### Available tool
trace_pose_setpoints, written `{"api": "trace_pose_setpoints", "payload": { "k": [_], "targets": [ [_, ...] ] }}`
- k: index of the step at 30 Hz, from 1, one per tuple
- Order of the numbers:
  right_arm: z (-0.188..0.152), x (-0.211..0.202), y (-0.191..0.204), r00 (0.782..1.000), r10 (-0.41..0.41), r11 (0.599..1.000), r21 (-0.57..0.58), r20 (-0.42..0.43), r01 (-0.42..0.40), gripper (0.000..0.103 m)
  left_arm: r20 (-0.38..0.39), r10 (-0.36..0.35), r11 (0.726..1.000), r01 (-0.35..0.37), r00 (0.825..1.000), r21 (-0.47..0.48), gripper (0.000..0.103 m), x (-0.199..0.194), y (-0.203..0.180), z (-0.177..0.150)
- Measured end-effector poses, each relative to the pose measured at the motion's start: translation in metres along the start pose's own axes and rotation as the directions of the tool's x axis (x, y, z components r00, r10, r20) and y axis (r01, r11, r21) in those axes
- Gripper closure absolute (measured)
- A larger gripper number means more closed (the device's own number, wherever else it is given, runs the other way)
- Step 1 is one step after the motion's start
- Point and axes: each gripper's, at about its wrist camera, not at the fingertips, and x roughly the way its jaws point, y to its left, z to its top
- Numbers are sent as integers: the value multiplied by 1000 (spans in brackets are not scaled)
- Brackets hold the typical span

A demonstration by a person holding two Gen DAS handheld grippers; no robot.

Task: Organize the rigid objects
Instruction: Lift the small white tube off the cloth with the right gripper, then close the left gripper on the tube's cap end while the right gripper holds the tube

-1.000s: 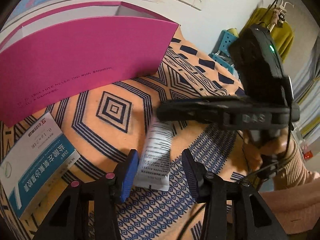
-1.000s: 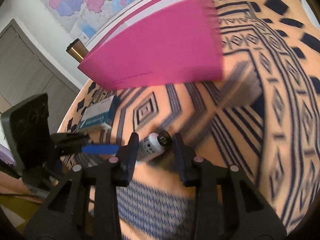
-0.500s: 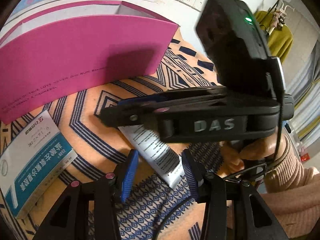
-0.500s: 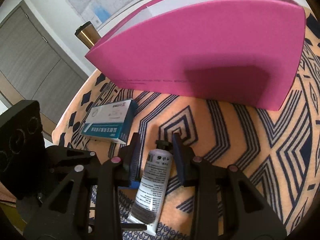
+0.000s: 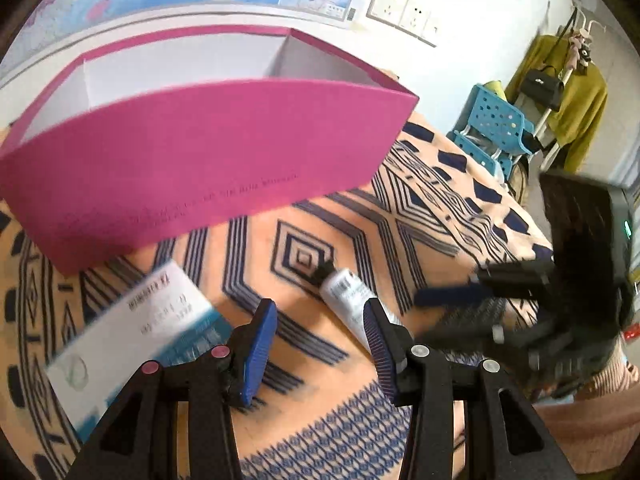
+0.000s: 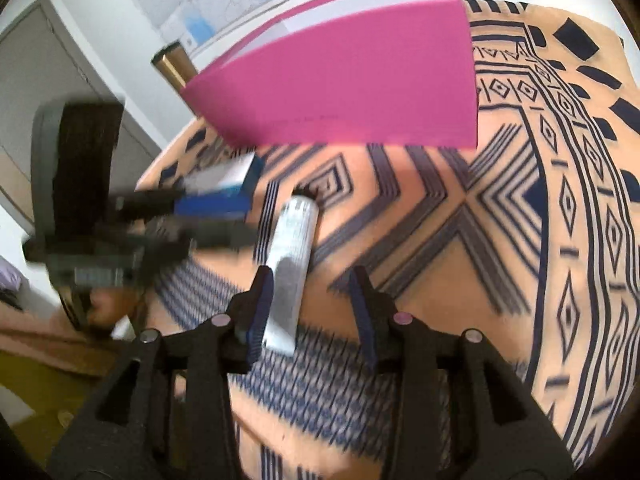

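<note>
Tube (image 6: 290,264) lies loose on the patterned surface (image 6: 520,240) at centre frame; both the left gripper (image 5: 320,340) and right gripper (image 6: 314,304) gape wide, holding nothing.

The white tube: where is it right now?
The tube lies flat on the patterned cloth, right of the medicine box and before the pink box.

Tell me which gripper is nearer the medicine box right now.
Left. The left gripper hovers open with the medicine box just beside its left finger. The right gripper, also open, sits over the white tube, farther from the box.
</note>
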Motion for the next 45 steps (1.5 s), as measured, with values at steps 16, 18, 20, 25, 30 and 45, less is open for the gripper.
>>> {"api": "trace_pose_setpoints", "payload": {
  "k": [16,18,20,25,30,45],
  "targets": [
    [-8,15,35,977,-215,948,-239,2,209,47,-33,-2,999,3,999,44,58,27,-13,24],
    [-9,8,24,973,-229,948,-225,3,224,47,-35,-14,999,16,999,41,58,28,-16,22],
    [-9,1,14,973,-229,953,-200,7,226,47,-41,-22,999,24,999,31,58,29,-16,20],
    [-7,-8,-7,981,-192,975,-112,22,193,47,-31,-2,1000,2,1000,-2,58,21,-11,12],
    [-6,-7,1,992,-122,989,-80,27,124,47,-16,31,999,-31,999,-43,58,5,-3,-2],
    [-11,-8,-5,999,-12,999,32,31,11,47,-40,-15,998,13,999,-57,68,5,-3,-13]
  ]
}}
